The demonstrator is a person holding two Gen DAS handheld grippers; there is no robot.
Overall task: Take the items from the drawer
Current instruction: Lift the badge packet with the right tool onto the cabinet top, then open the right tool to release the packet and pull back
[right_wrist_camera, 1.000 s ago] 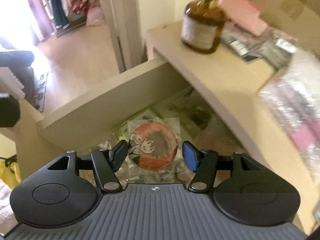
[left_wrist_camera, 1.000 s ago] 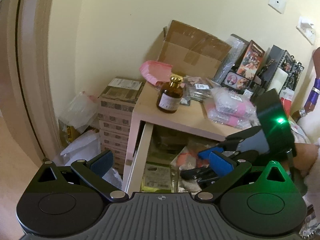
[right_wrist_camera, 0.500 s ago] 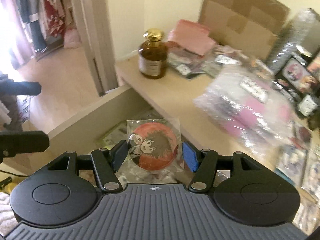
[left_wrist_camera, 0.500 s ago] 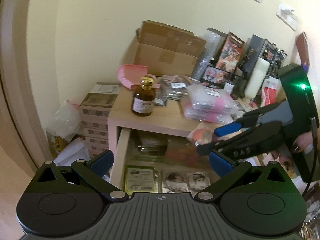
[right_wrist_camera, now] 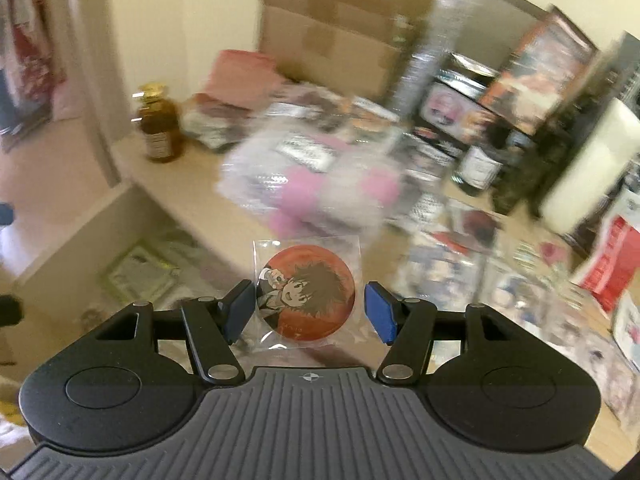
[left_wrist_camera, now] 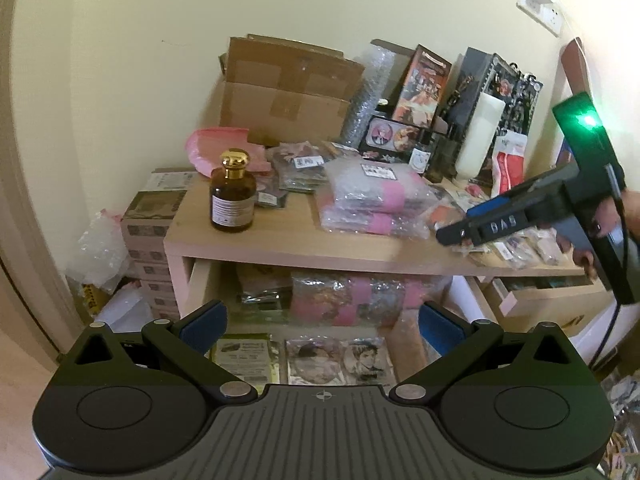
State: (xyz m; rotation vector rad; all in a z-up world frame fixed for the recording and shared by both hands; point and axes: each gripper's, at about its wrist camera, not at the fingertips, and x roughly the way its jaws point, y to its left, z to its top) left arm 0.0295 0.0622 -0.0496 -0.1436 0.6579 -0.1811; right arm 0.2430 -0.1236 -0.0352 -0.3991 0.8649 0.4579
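I have the round red badge with a cartoon face, sealed in a clear plastic sleeve [right_wrist_camera: 306, 294], pinched by its edges between the blue pads of the right tongs [right_wrist_camera: 310, 314]. A second ago it hung low over the open drawer; now it is carried up and to the right, over the front edge of the pale wooden counter [left_wrist_camera: 280, 242], with the bubble-wrapped pink parcels [left_wrist_camera: 376, 200] just beyond it. I judge that the item is out of the drawer and only needs setting down on a bare patch of counter.

The left tongs [left_wrist_camera: 322, 326] are spread wide with nothing between them, looking down at the open drawer [left_wrist_camera: 200, 280], where a green-bordered packet [left_wrist_camera: 244, 354] and more sleeved portrait badges [left_wrist_camera: 336, 360] lie flat, left to take. That view has drawn back, so more of the counter shows, along with the brown glass bottle with a gold cap [left_wrist_camera: 233, 194] at its left end.

The right wrist view is smeared by motion, so the clutter at the far right is hard to read. From the left wrist view the right tongs are seen side-on, and I cannot make out the badge clearly there. The drawer's near part is hidden behind the left tongs' body.
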